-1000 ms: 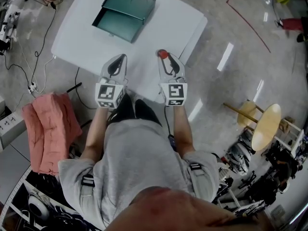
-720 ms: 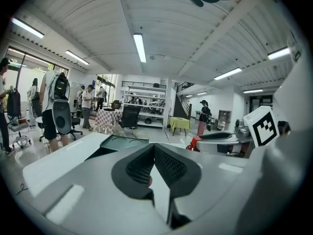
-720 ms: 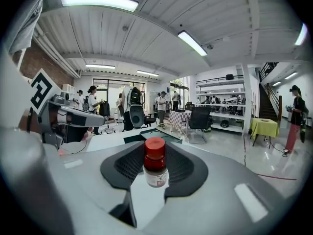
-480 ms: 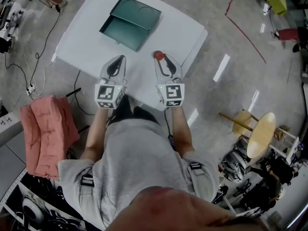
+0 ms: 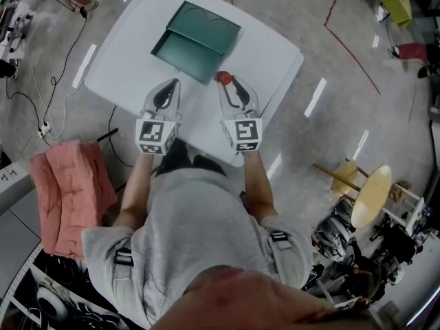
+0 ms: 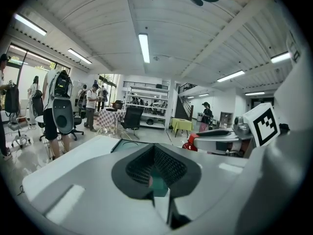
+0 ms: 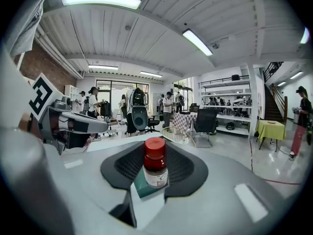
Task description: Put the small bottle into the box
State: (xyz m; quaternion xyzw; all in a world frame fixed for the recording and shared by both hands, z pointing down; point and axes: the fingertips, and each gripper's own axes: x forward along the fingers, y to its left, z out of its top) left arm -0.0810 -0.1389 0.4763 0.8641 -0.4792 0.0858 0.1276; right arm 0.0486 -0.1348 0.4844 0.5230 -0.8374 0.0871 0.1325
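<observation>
Most of the head view is glossy grey floor, and on it, at 12 o'clock, stands a white surface with rounded corners. Below that, from the middle down to 6 o'clock, comes the person's grey shirt, both forearms reaching toward the surface. A pink cloth lies bunched at 8 o'clock, well apart from the surface, and a round wooden stool stands at 4 o'clock.

On the far part of the surface sits the green box, lying open with its two halves side by side.

The left gripper is over the near edge of the surface, at about 7 o'clock from the box. Its own view shows the jaws pressed together with nothing between them.

The right gripper is level with it at 3 o'clock, its tips just beside the box's near right corner. Its jaws are pinching the small bottle. In the right gripper view the bottle stands upright between the dark pads, red cap on top, pale label on its brown body. Whether it touches the surface cannot be told.
</observation>
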